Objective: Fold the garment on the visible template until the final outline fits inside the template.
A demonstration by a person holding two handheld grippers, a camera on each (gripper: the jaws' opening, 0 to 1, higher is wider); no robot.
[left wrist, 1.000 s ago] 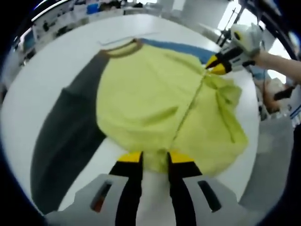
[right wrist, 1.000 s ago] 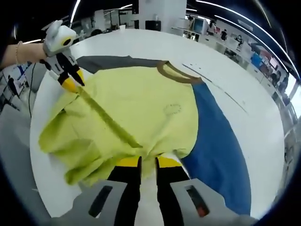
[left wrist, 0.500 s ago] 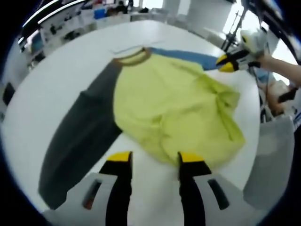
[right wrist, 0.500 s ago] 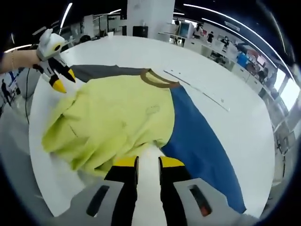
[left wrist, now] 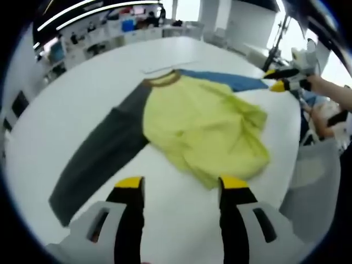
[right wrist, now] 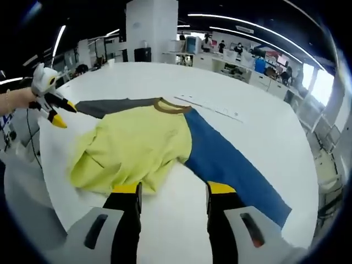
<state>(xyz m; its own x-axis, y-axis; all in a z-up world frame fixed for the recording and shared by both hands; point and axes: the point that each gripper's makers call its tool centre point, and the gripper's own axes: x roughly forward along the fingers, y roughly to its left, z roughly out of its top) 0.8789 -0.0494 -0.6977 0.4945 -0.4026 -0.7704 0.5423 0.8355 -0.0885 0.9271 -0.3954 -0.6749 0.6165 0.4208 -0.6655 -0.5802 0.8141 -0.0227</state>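
1. In the left gripper view, the left gripper (left wrist: 179, 184) stood wide open with nothing between its jaws, held above bare white table (left wrist: 82, 99) just short of the shirt (left wrist: 203, 129).
2. The shirt lay on the table with its yellow body bunched and creased toward the near hem. Its grey sleeve (left wrist: 99, 159) ran out flat toward the lower left, and its brown collar (left wrist: 163, 80) pointed away from the camera.
3. This view showed just a narrow strip of the blue sleeve (left wrist: 231, 80) beyond the yellow body. At the right edge, the right gripper (left wrist: 278, 80) hung near that sleeve's end, held by a hand; I cannot tell its opening from here.
4. In the right gripper view, the right gripper (right wrist: 173, 190) was also wide open and empty, above the table (right wrist: 264, 132) just in front of the shirt (right wrist: 137, 146).
5. Here the blue sleeve (right wrist: 231, 165) lay in full, stretched flat toward the lower right, while the grey sleeve (right wrist: 110, 105) was a thin band behind the yellow body.
6. The left gripper (right wrist: 58, 114) showed at the left edge, near the grey sleeve's end.
7. A faint long line (right wrist: 212, 108) was marked on the table beyond the collar (right wrist: 168, 106).
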